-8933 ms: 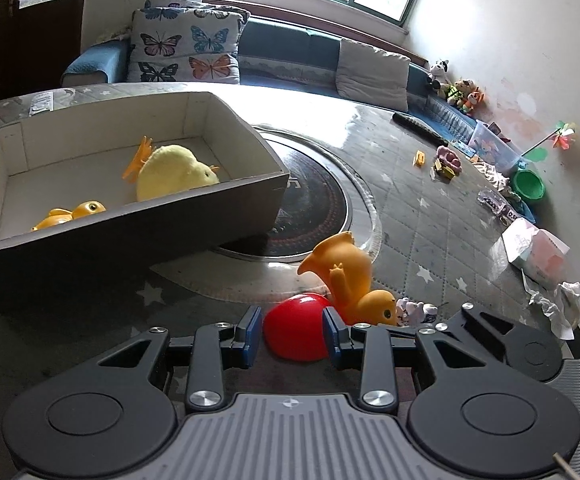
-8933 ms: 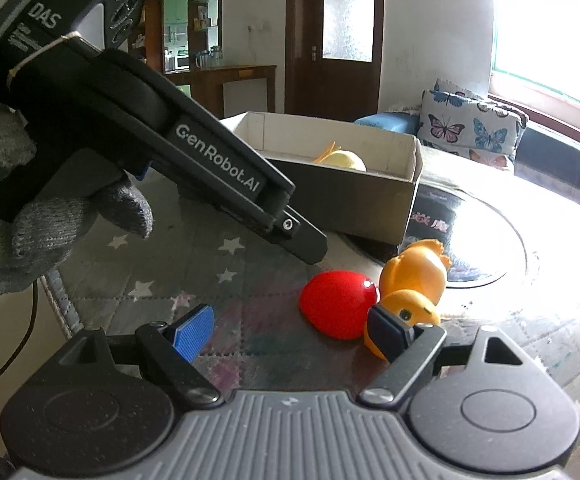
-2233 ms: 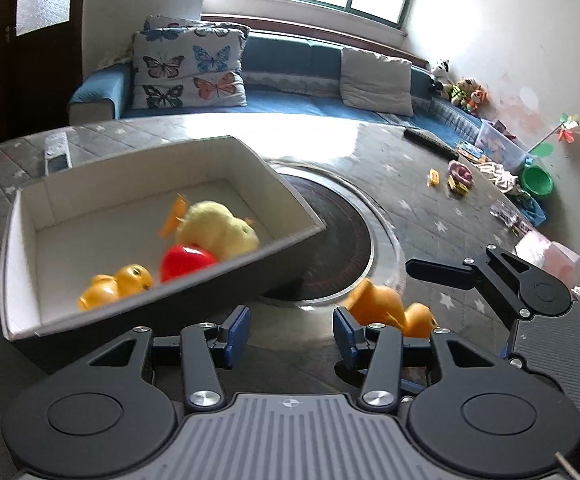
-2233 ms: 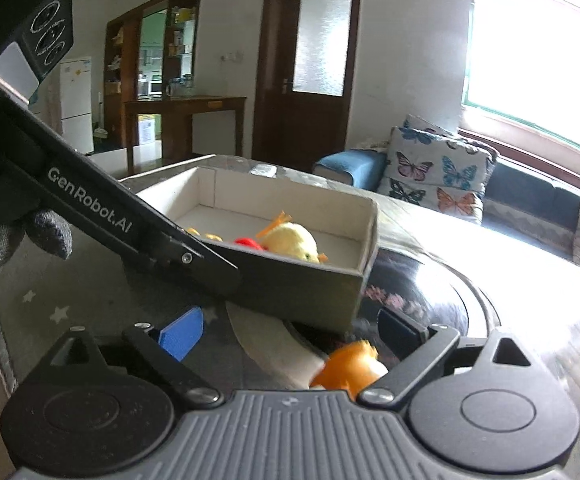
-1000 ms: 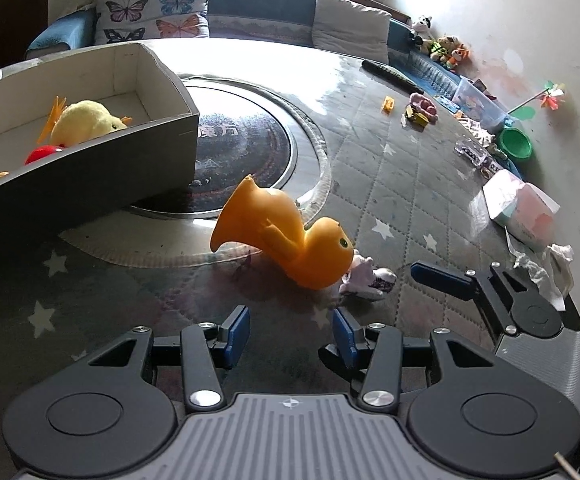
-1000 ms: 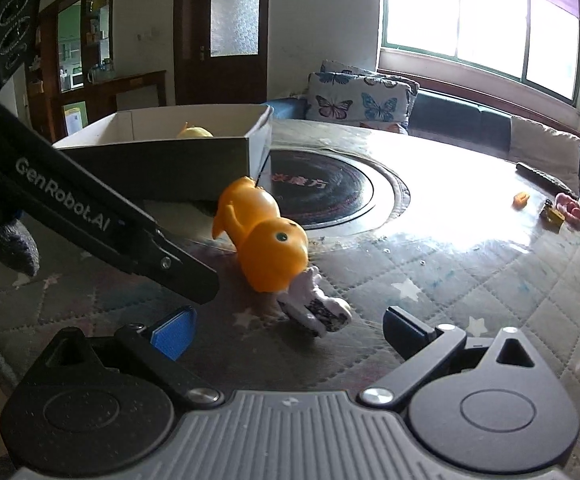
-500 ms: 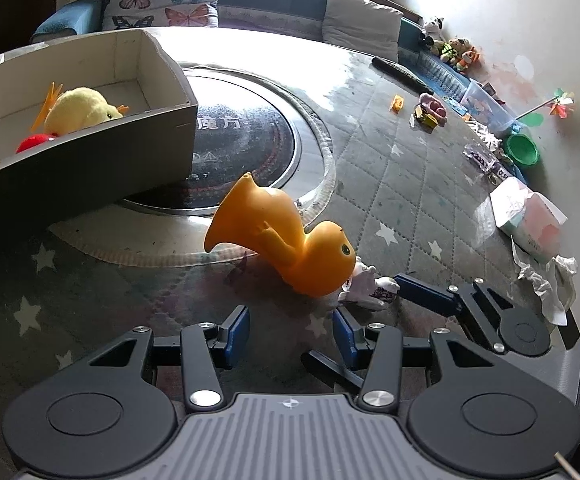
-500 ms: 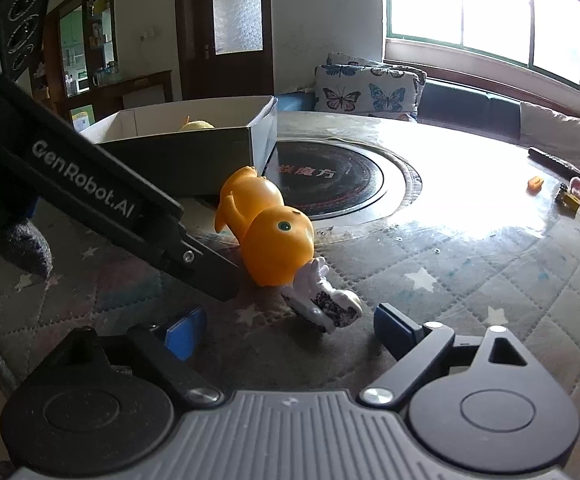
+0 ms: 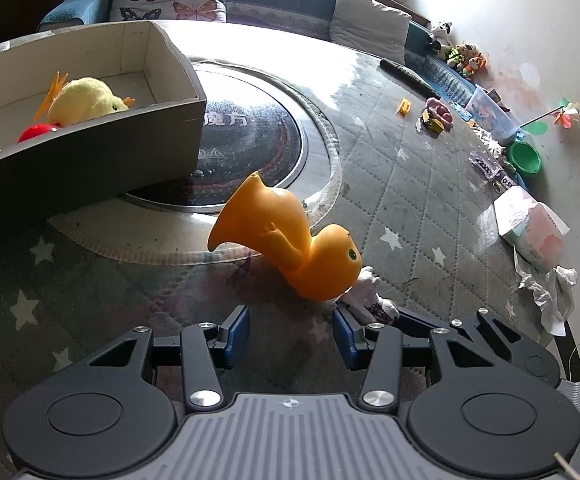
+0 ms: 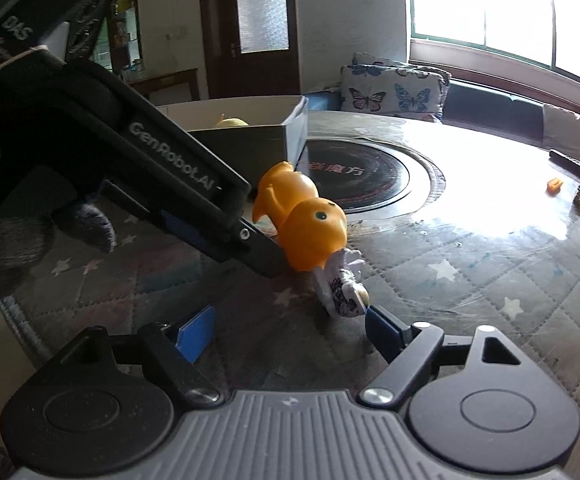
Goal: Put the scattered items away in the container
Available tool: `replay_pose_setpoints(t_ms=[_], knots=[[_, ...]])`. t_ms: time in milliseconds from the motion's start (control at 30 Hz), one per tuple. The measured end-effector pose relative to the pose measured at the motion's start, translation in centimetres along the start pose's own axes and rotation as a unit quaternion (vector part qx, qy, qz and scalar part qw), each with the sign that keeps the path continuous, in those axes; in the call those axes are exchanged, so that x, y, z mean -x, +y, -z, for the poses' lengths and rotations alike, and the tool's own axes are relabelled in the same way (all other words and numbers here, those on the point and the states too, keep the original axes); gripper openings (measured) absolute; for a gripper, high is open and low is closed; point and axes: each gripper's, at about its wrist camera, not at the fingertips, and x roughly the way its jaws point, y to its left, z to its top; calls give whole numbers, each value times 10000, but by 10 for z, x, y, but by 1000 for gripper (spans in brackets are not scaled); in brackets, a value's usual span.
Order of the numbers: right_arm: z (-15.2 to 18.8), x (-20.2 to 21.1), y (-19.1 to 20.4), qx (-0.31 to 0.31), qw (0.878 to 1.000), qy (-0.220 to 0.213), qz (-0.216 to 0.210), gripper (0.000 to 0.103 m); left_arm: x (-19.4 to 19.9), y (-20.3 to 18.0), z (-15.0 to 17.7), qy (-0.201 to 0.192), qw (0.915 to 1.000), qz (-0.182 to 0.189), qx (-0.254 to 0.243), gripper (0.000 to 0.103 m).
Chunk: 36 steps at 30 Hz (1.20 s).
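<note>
left hand-held gripper (image 9: 290,330): held wide apart, nothing gripped
right hand-held gripper (image 10: 290,334): spread wide, nothing gripped
duck (image 9: 290,246): laid on worktop (image 9: 410,184), touching small white toy (image 10: 340,284)
box (image 9: 90,160): yellow chick (image 9: 84,100) inside

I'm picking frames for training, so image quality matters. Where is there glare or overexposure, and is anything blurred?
Left wrist view: window glare washes out the far table; the orange duck is sharp. Right wrist view: the window is blown out, glare streaks the table, and the left gripper close to the lens looks dark and soft.
</note>
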Motion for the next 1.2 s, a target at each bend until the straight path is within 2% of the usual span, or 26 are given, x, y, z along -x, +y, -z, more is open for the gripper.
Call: replay_pose_setpoints(t_ms=[267, 367, 433, 700, 967, 1200], knots=[[-5, -3, -6, -93, 9999, 7, 119, 81, -1, -1, 1, 33, 10000, 31, 3, 48], [-5, -4, -3, -35, 9999, -12, 145, 72, -2, -1, 1, 41, 10000, 31, 13, 48], [-4, -4, -1, -3, 9999, -34, 146, 60, -2, -1, 1, 45, 10000, 34, 20, 48], [-3, -1, 5, 24, 9999, -66, -87, 37, -1, 0, 3, 42, 10000, 81, 40, 48], [3, 3, 21, 294, 9992, -102, -261, 36, 5, -2, 4, -24, 9996, 267, 21, 48], [4, 3, 23, 337, 9988, -99, -336, 40, 0, -10, -1, -14, 9997, 248, -69, 48]])
